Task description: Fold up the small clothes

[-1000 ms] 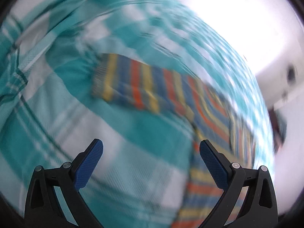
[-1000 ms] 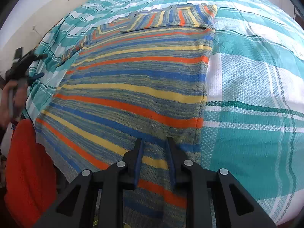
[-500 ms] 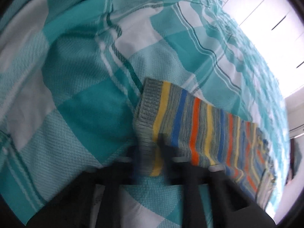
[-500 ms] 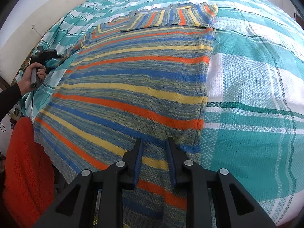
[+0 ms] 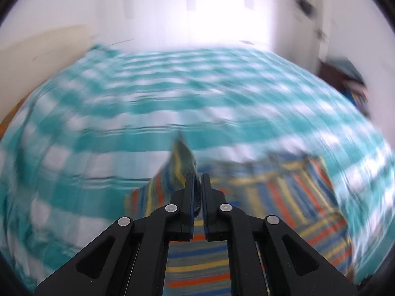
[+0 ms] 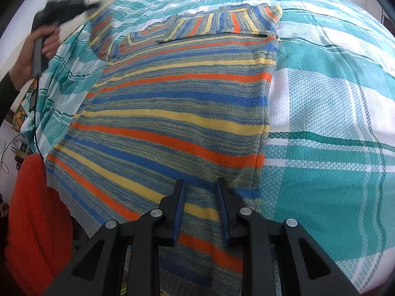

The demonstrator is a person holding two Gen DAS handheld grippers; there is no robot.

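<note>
Left claw (image 5: 198, 181) has clamped the striped sweater's sleeve (image 5: 181, 162) and lifted it

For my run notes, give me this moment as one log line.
step: folding sleeve | left gripper: shut on sleeve, lifted | right gripper: pinning sweater hem | surface: bedspread

From my left tool's camera, the checked bedspread (image 5: 123, 113) and striped sweater (image 5: 284, 192) are motion-blurred. At 10 o'clock in my right camera, my left tool (image 6: 96, 6) is smeared; the sweater's hem runs off the frame at 6 o'clock.
</note>
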